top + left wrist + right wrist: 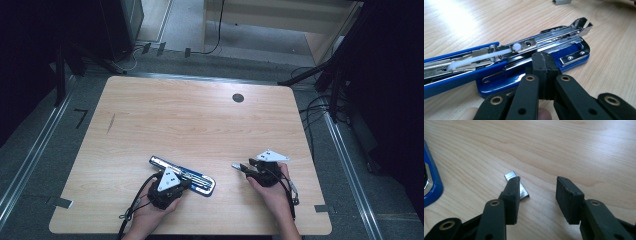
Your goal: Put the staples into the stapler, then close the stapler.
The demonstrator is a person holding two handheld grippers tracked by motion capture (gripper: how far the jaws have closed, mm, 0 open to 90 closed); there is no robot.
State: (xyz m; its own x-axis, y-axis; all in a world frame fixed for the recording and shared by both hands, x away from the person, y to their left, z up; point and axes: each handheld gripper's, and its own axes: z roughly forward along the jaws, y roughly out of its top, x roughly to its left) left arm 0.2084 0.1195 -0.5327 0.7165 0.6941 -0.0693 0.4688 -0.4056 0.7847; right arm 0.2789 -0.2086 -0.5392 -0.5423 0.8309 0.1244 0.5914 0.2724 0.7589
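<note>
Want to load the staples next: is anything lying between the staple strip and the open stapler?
Nothing visible. Bare table separates the staple strip, beside the open right gripper, from the open stapler by the shut left gripper.

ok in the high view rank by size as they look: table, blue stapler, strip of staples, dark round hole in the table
1. table
2. blue stapler
3 and 4. dark round hole and strip of staples: both tiny, too close to rank.
</note>
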